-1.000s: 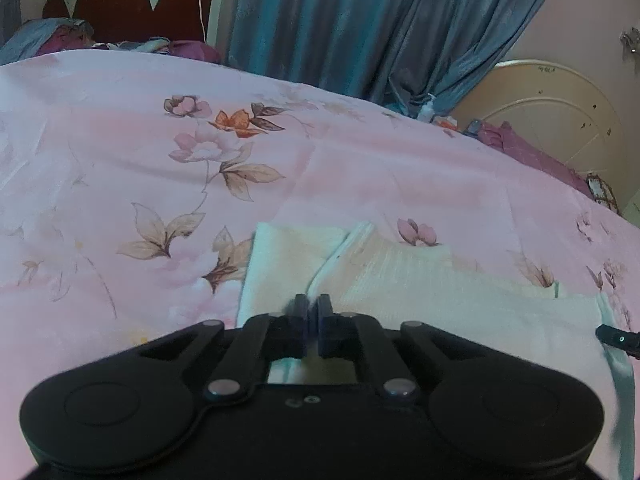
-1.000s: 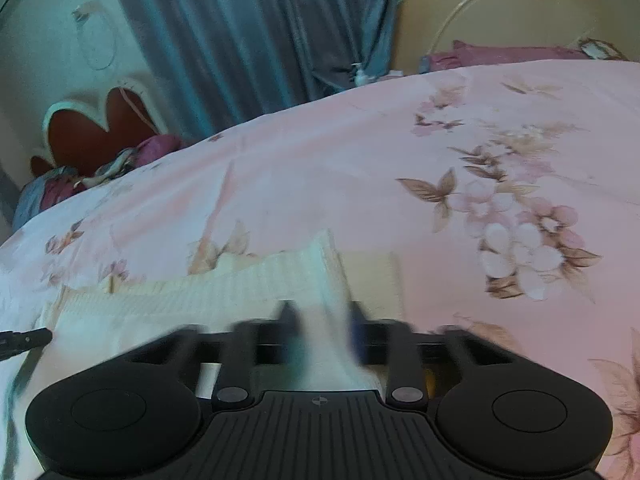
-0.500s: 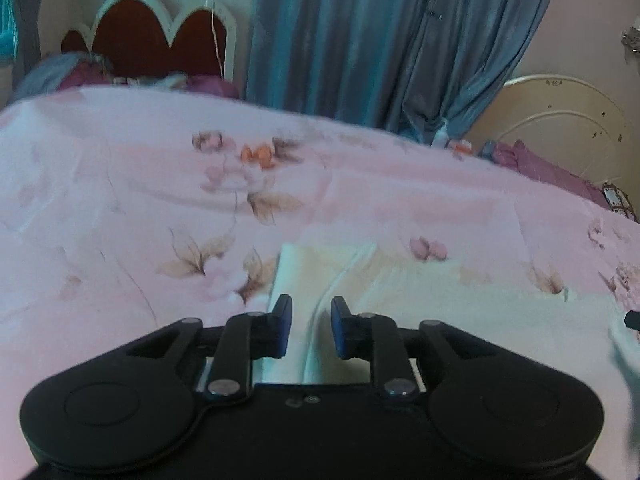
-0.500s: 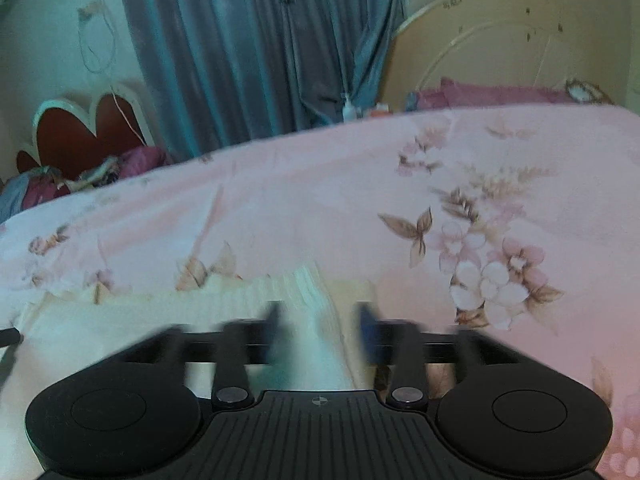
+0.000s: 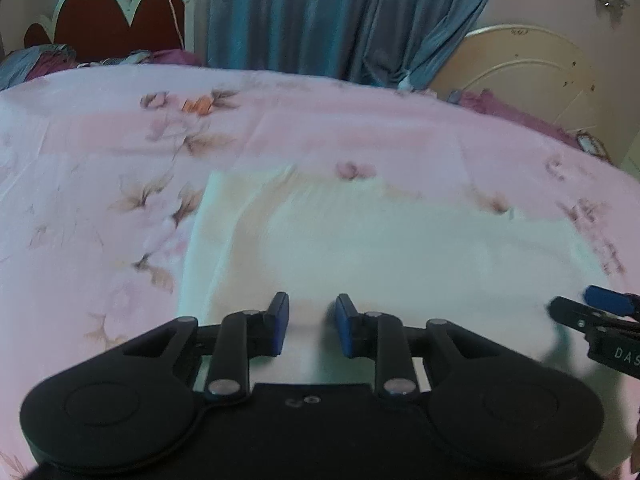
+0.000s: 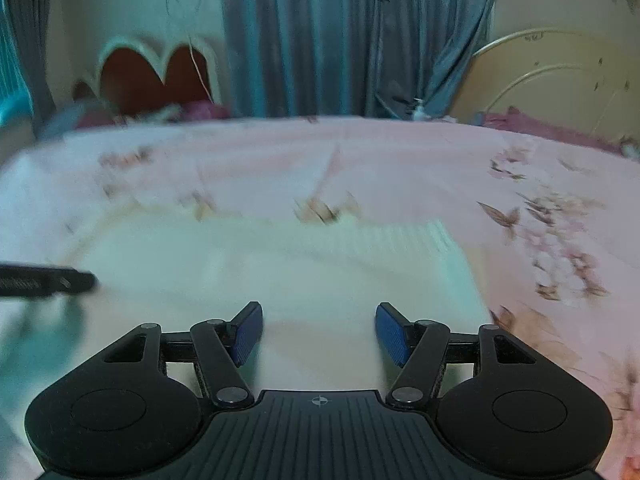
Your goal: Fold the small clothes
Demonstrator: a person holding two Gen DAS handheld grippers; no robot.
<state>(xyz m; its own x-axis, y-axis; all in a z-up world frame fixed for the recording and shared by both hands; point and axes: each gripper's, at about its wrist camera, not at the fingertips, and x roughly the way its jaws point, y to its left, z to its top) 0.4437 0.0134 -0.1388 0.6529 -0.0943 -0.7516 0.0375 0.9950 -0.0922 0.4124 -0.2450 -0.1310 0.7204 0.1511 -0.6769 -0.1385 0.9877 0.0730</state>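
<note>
Both the left gripper [image 5: 308,322] and the right gripper [image 6: 319,332] are hovering released, holding nothing, over the cream garment [image 5: 400,248] lying flat on the pink floral bedsheet [image 5: 100,152], seemingly between folds.

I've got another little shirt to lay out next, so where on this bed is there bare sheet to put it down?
Bare pink floral sheet lies left of the cream garment, and again beyond its far edge toward the blue curtains. In the right wrist view, sheet also lies bare right of the garment. Crowded: the near middle, where the garment lies with both open hand-held grippers, left and right, over it.
</note>
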